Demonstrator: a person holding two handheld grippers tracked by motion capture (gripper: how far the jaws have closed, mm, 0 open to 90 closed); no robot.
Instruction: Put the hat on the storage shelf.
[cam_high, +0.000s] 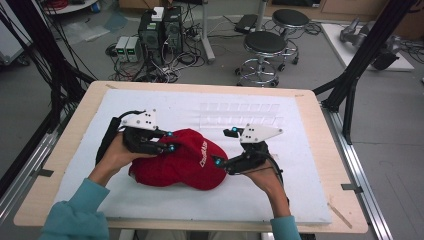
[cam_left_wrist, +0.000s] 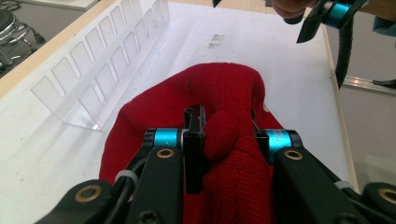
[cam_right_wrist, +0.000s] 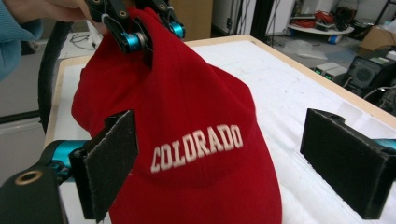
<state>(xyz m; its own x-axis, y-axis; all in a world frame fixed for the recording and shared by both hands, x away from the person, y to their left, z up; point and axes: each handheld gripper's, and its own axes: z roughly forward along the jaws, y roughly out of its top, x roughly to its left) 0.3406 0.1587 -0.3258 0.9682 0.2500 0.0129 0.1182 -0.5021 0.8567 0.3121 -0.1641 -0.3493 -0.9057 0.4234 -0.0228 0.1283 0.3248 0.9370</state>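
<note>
Lying on the white-covered bench (cam_high: 310, 200), the red cap (cam_high: 175, 167) has a fold of its crown clamped in the left tool (cam_left_wrist: 227, 140). Right tool (cam_right_wrist: 219, 172) stands apart, straddling the front panel, where its own view reads "COLORADO" (cam_right_wrist: 198, 147).

Red knitted-fabric cap (cam_high: 177, 165) with white "COLORADO" lettering, on the white mat.

It lies crown up near the middle of the table, its lettered front facing the person's right. A fold of fabric at its rear is bunched up and pinched; the front panel stands rounded.
</note>
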